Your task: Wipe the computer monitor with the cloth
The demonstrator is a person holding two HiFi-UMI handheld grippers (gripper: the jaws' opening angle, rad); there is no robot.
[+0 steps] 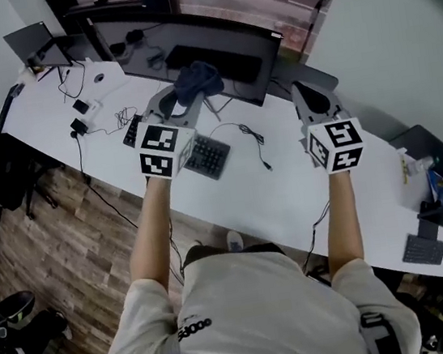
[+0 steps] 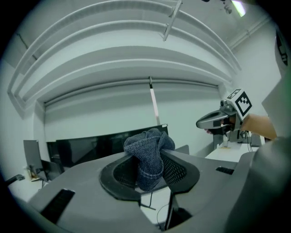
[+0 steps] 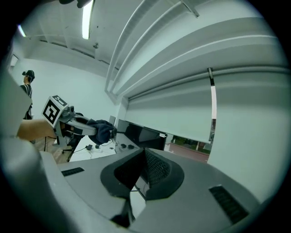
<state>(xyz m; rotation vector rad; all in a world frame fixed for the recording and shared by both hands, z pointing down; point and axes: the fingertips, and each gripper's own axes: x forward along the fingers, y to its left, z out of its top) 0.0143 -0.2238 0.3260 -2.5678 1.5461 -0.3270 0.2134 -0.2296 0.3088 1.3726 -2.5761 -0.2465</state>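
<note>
Pinching the blue cloth (image 1: 196,77) between its jaws, the left gripper (image 1: 185,102) holds it close before the dark monitor (image 1: 221,56). The right gripper (image 3: 144,154) has its jaws together, with nothing between them.

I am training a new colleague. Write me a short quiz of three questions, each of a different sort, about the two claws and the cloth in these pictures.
1. True or false: the left claw is shut on the blue cloth.
2. Choose one: the right claw holds A) a keyboard, B) nothing, C) a cable.
3. Fill in the missing word: in the left gripper view, the cloth is held up in front of the dark ____ that stands on the white desk.

Key: 1 true; 2 B; 3 monitor.
</note>
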